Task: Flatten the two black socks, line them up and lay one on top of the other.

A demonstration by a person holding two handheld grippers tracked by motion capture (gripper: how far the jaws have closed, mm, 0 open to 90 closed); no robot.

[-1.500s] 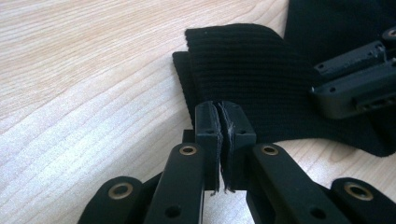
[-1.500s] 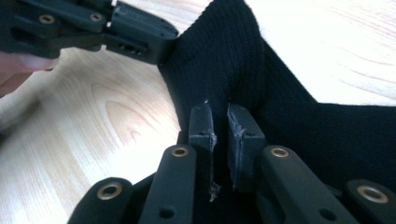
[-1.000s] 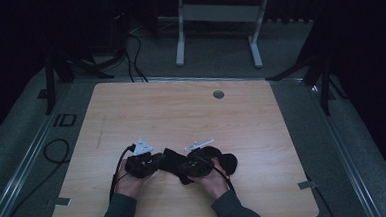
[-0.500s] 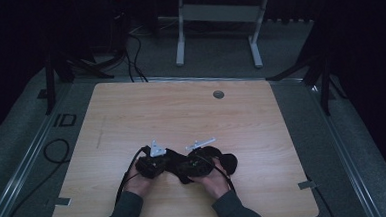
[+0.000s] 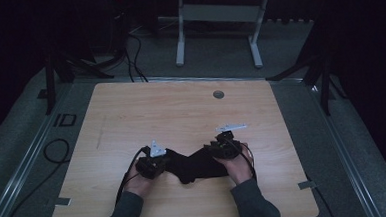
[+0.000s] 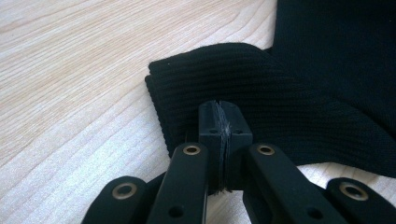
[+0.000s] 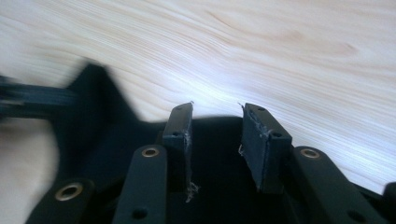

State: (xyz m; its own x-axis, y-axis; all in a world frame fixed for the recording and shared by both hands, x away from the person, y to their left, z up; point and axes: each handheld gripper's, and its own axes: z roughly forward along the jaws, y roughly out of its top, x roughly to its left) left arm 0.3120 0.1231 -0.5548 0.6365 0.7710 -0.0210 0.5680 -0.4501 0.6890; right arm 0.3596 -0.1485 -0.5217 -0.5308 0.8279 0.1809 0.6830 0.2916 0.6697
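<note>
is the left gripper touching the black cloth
Touching. In the left gripper view, the left gripper has its jaws pressed together on the ribbed edge of the black cloth.

The right claw (image 7: 217, 140), jaws apart, hangs over black cloth (image 7: 215, 196) on the wooden table (image 7: 280, 56)

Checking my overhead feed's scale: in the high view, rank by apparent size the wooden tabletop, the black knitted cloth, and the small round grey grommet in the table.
1. Light wooden tabletop, by far the largest.
2. Black knitted cloth, stretched between the left claw and the right claw.
3. Small round grey grommet, the smallest.
</note>
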